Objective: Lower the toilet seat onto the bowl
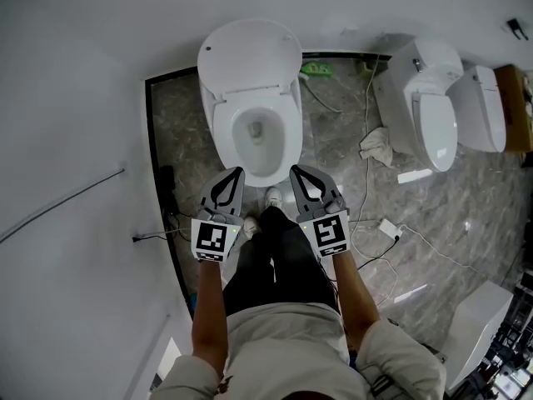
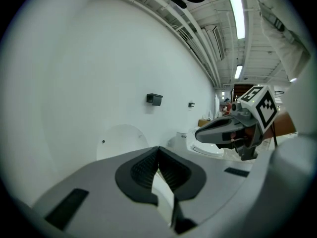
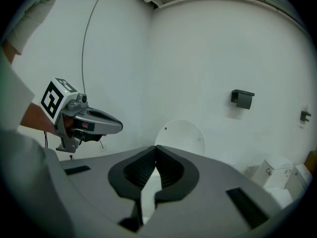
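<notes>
Against the far wall, the white oval plastic toilet seat (image 1: pixel 221 127) lies flat on the white ceramic bowl (image 1: pixel 257 133), with its rounded white lid (image 1: pixel 250 52) upright behind. Just near of the bowl's rim, the left tool (image 1: pixel 236 172) and right tool (image 1: pixel 294 170) hover side by side, apart from the seat. Each has its jaws pressed together, pinching nothing, above the grey marble floor (image 1: pixel 333 144).
</notes>
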`<state>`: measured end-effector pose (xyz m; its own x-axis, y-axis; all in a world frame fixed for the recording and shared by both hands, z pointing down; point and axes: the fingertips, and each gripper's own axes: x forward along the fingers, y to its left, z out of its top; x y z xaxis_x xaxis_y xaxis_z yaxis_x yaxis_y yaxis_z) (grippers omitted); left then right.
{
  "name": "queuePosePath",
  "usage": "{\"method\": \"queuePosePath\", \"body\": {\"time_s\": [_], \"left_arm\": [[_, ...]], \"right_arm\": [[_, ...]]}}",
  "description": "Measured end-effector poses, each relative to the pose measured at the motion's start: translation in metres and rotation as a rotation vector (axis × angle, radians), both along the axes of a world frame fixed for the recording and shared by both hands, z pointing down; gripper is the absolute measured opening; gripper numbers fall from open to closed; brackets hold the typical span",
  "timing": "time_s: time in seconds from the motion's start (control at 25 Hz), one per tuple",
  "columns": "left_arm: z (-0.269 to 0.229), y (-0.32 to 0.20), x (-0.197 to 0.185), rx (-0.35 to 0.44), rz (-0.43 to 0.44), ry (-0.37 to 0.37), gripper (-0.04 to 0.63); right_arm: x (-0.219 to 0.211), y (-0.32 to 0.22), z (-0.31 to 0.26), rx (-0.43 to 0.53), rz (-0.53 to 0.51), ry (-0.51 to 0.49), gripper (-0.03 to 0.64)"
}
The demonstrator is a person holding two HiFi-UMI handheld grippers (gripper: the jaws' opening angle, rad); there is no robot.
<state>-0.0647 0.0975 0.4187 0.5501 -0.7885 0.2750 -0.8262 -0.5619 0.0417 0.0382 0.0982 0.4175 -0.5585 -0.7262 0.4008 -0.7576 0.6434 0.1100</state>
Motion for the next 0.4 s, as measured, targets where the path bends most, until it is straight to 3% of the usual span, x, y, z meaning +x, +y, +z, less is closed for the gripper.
{"method": "queuePosePath", "body": {"time_s": [0.4], "left_arm": [[-0.026, 0.011, -0.010, 0.035, 0.001, 0.011, 0.025]], "right_arm": [[-0.008, 0.010, -0.023, 0.028, 0.016, -0.011, 0.021]]}}
